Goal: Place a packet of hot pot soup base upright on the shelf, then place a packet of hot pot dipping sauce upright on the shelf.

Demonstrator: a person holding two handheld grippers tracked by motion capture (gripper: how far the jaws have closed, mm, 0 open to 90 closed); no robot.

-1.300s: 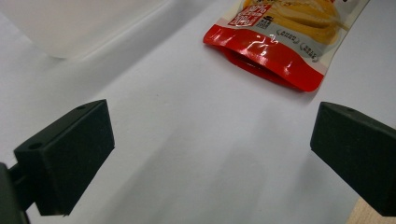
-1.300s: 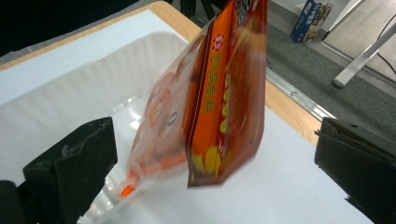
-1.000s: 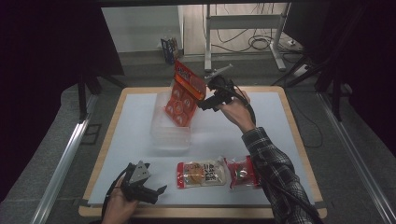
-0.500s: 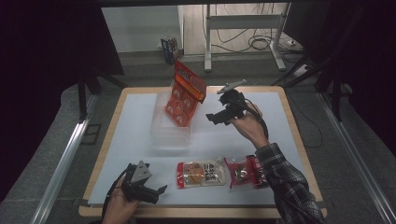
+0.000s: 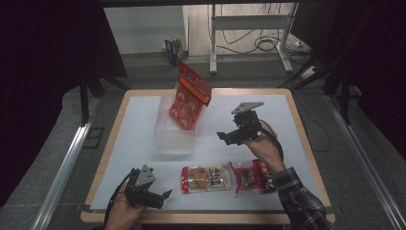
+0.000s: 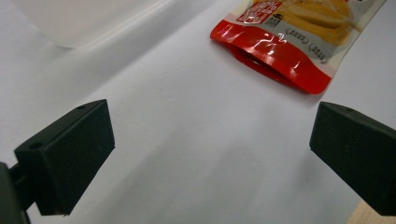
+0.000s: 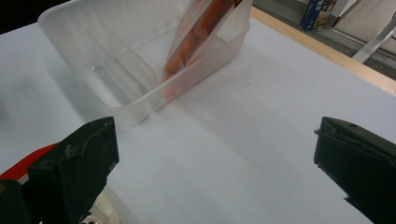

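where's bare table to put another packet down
Bare patches: the far-right stretch between the clear bin and the table's right edge, and the left strip beside the bin down to the left gripper. Crowded: the near middle, where the yellow packet and red packet lie under the right gripper.

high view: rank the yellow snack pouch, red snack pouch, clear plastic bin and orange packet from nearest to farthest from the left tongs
1. Yellow snack pouch, just to the right of the left tongs on the table's near edge.
2. Red snack pouch, farther right along the same edge.
3. Clear plastic bin, mid-table; close with the red pouch.
4. Orange packet, standing in the bin's far end.
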